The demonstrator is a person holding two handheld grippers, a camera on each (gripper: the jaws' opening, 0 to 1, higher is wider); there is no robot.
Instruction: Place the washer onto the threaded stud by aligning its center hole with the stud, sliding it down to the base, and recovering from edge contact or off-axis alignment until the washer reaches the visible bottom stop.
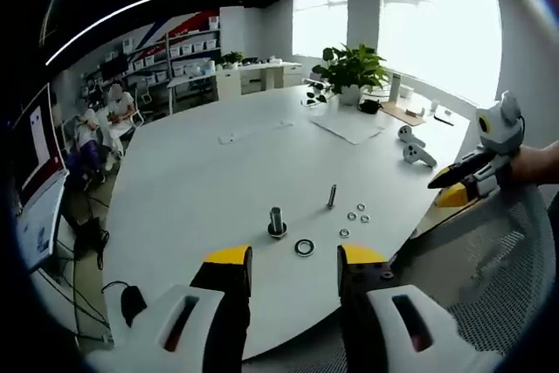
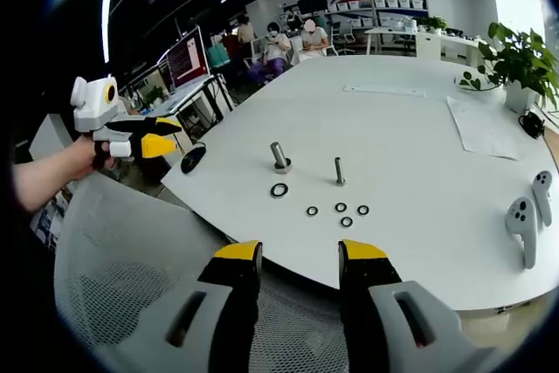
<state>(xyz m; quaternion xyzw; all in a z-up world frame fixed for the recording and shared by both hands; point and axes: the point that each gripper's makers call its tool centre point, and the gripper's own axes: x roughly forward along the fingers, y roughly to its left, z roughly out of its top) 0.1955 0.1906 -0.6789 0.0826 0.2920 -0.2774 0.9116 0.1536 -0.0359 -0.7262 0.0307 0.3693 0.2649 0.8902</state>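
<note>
The large round white table (image 2: 419, 120) held everything. Your left gripper (image 1: 295, 261) hung off its near edge, yellow-tipped jaws apart and empty; your right gripper (image 2: 300, 256) did likewise over a grey mesh chair back (image 2: 131, 259). The thick grey threaded stud (image 2: 279, 155) stood upright near the edge, and the large dark ring washer (image 2: 279, 189) lay flat just beside it, unmounted. A thinner bolt (image 2: 339, 170) stood close by, beside four small washers (image 2: 341, 208).
</note>
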